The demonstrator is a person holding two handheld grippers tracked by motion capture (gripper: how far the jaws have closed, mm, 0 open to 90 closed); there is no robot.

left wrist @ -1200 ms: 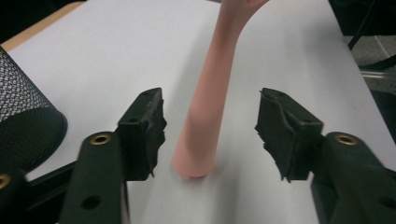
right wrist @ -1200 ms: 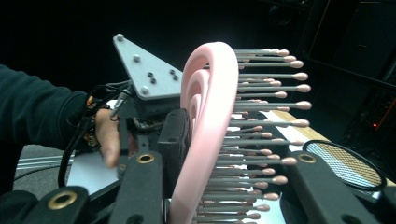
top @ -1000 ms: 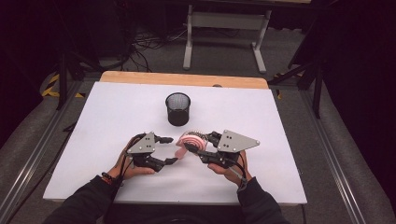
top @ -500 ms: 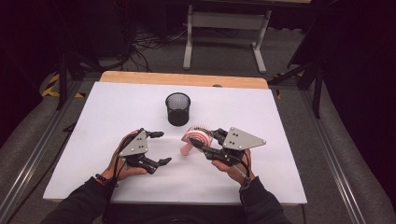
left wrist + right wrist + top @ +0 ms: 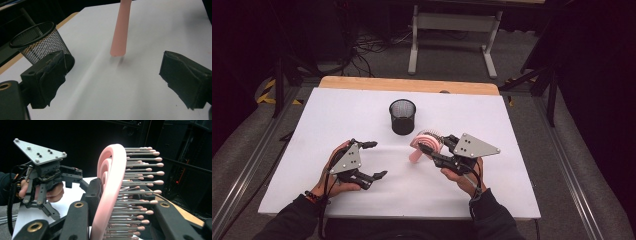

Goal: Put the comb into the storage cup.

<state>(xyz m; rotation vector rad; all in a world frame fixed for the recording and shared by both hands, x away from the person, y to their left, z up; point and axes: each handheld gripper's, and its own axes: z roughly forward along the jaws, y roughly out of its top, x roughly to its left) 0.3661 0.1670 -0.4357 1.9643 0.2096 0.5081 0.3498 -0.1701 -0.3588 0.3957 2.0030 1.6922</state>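
A pink hairbrush (image 5: 426, 141) with metal bristles is held above the table, my right gripper (image 5: 432, 144) shut on its head. Its handle (image 5: 120, 30) hangs down toward the white tabletop. In the right gripper view the brush (image 5: 111, 187) stands on edge between the two jaws, bristles pointing right. My left gripper (image 5: 377, 159) is open and holds nothing, a hand's width left of the handle. In its own view the left gripper (image 5: 112, 77) has the handle tip beyond its spread jaws. A black mesh cup (image 5: 402, 116) stands upright behind the brush.
The white tabletop (image 5: 502, 130) has a wooden strip (image 5: 407, 84) along its far edge. The mesh cup (image 5: 40, 42) is close to the left gripper's left jaw. Dark floor, cables and a grey stand (image 5: 452, 22) lie beyond the table.
My right gripper has lifted the brush and carried it slightly right, with the handle now hanging down. My left gripper has drawn back to the left, away from the brush.
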